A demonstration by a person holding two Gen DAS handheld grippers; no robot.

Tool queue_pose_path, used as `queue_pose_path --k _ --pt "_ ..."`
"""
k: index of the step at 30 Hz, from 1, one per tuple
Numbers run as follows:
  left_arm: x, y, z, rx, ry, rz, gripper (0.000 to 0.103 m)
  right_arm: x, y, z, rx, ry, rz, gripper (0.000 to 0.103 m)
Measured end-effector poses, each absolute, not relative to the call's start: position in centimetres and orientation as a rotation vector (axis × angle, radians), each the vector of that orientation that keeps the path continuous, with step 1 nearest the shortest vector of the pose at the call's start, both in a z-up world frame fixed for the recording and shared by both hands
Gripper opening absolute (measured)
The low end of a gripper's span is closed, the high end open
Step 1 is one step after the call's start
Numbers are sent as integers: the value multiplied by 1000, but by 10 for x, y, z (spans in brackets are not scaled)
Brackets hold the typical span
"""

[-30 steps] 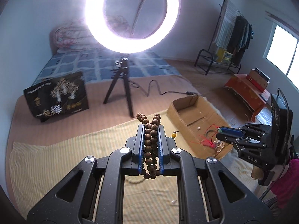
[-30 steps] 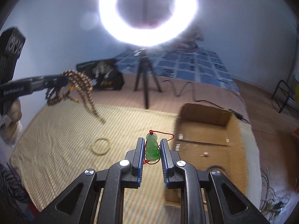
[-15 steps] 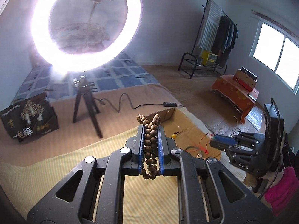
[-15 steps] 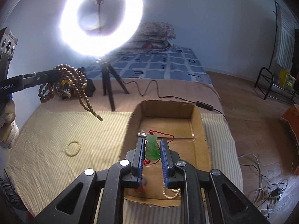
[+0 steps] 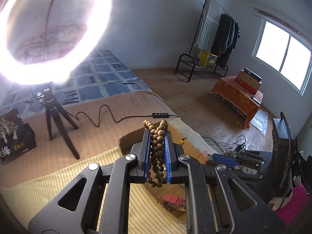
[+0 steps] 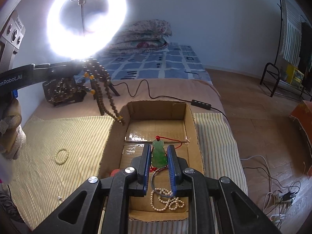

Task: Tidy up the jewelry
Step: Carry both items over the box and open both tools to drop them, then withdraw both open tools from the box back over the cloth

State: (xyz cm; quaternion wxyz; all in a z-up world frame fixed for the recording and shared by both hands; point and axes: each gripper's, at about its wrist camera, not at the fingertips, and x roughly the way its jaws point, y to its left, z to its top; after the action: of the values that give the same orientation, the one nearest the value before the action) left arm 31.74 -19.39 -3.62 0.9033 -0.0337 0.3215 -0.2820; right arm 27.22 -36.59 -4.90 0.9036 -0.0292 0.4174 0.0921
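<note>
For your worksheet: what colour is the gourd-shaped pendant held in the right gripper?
Green gourd-shaped pendant, on a red cord; right wrist view.

The bed (image 6: pixel 171 89) wears a tan blanket (image 6: pixel 64 111) with a yellow striped cloth (image 6: pixel 58 136) spread over its near part. A cardboard box (image 6: pixel 111 146) sits on the cloth, straight under the right jaws. Left of those jaws, a small pale bead bracelet (image 6: pixel 62 156) lies alone on the stripes. Farther ahead on the blanket stand a ring-light tripod (image 5: pixel 56 120) and a black printed box (image 5: pixel 14 134), with a black cable (image 6: pixel 142 91) snaking past. Folded quilts (image 6: pixel 142 35) are stacked at the far end.
</note>
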Motion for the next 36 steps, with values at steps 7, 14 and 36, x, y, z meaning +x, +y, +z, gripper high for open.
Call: queue_pose_path --k 7,14,36 --pt "334 -213 -53 -63 699 -577 11 278 -373 -58 -52 880 188 16" --pt "341 -222 -69 -45 744 -572 11 280 -375 -65 -37 900 192 16" --pt "328 -211 -61 -37 739 -539 41 272 -367 -57 -39 876 152 94"
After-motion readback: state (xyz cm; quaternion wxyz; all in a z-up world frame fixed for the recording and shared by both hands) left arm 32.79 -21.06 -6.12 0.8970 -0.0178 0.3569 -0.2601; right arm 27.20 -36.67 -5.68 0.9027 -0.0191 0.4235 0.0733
